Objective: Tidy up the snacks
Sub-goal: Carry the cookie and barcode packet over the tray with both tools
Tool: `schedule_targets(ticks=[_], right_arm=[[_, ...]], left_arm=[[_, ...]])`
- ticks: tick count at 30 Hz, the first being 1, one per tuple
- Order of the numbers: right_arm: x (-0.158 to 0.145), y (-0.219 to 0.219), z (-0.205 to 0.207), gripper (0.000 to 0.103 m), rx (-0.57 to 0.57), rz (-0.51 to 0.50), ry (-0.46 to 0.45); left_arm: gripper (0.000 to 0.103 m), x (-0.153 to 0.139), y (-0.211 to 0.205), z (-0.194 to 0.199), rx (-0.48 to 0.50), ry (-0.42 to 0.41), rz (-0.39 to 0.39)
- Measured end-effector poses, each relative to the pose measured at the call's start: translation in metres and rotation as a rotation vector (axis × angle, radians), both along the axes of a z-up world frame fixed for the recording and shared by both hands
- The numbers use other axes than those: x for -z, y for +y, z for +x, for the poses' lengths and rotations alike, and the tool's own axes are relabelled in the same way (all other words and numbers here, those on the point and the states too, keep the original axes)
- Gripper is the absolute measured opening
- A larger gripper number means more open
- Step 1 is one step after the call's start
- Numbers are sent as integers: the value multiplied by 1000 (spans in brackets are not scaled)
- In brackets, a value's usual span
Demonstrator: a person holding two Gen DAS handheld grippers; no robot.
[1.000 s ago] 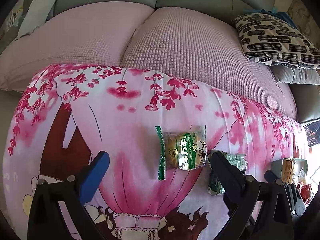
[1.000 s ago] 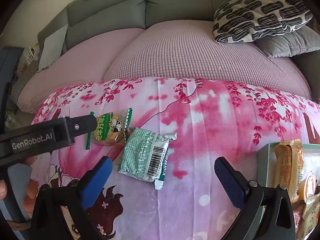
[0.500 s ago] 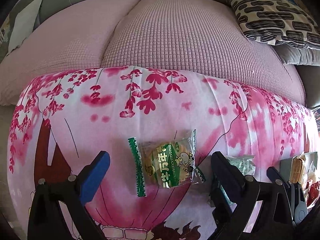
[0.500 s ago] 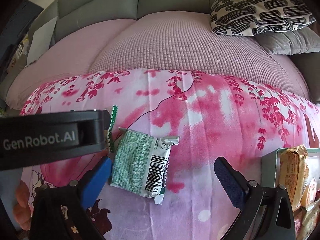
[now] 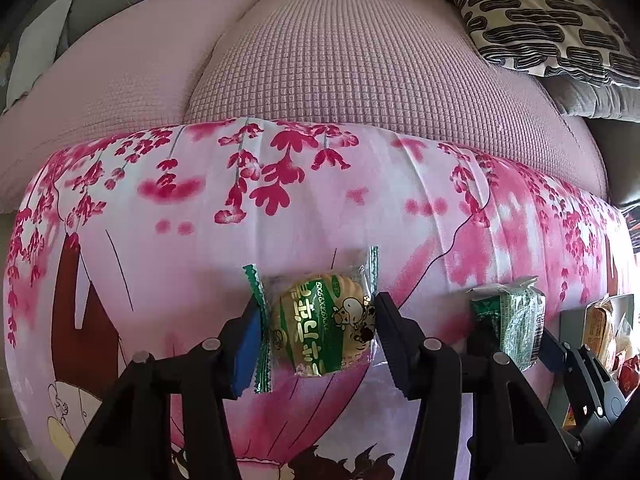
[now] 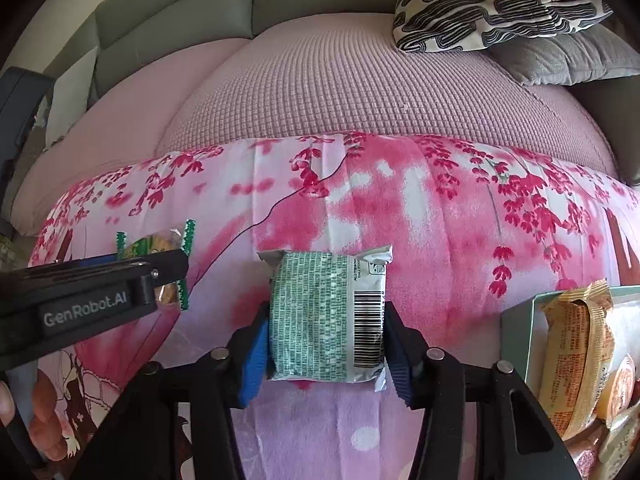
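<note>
My left gripper [image 5: 316, 332] is shut on a round cookie in a clear green-edged wrapper [image 5: 320, 324], which rests on the pink floral blanket [image 5: 240, 208]. My right gripper [image 6: 326, 344] is shut on a green-and-white snack pack with a barcode [image 6: 326, 316], also on the blanket. The snack pack also shows in the left wrist view [image 5: 512, 320] with the right gripper around it. The cookie [image 6: 160, 248] and the left gripper's arm [image 6: 80, 300] show at the left of the right wrist view.
A pale green box [image 6: 520, 340] holding several orange-wrapped snacks [image 6: 576, 360] stands at the right; it also shows in the left wrist view [image 5: 572, 316]. Behind the blanket lie pink sofa cushions [image 5: 360, 60] and a black-and-white patterned pillow [image 6: 492, 4].
Both grippers moved forward over their snacks and closed. The left one now clamps the cookie, the right one clamps the green snack pack, which now lies square between the fingers.
</note>
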State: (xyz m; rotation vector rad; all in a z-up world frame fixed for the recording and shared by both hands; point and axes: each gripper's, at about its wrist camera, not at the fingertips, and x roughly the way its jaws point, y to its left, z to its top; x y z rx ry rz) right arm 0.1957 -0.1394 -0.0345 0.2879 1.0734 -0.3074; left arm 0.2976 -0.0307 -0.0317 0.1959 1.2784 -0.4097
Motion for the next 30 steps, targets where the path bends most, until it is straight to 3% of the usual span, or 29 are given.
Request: schedule_targets(ticks=[6,13,21,26,30], right_arm=[[-11,2,-17,53,-11,11,-17],[-38,11,-58,53,-22,27,-57],[-54,7,-112,53,17,65,-75],[-69,-4,-159,53,67,59,-104],[-82,-28,-198,53,129,43,-112]], left_arm=[[55,-10,8,-16,-14,-25,-17],[55,-34,20,-51,-46,-48,-129],[55,-69,27,-106,-80,-142,-209],[55,-86,19,-145,-74,-178,-273],[55,-94,-10,-174,-12,-172,-309]])
